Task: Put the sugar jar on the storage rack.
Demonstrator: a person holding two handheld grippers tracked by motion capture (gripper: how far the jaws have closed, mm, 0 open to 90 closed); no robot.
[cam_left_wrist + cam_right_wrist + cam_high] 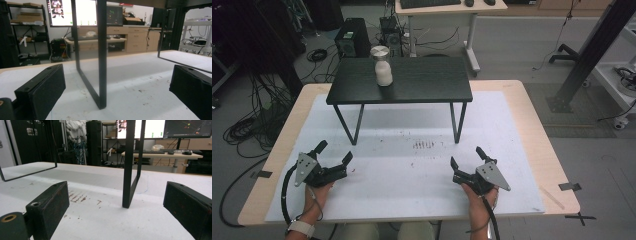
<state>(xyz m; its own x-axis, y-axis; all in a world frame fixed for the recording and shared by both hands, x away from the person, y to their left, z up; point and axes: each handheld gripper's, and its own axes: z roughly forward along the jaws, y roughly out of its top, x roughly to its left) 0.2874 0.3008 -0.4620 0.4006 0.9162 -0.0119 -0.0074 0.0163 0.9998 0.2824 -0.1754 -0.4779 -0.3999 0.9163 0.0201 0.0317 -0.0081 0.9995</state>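
Overall, both tongs, left gripper [333, 152] and right gripper [466, 155], rest wide open and empty near the stained white bench [412, 195] front edge; cables litter the floor [257, 125].

A black stand [412, 80] with thin black legs sits on a white mat [402, 175] flecked with reddish-brown marks, laid over the pale wood surface [542, 145]. A clear jar [383, 66] holds white contents under a silver lid. Both tools, left [333, 161] and right [466, 160], are black with grey plates.
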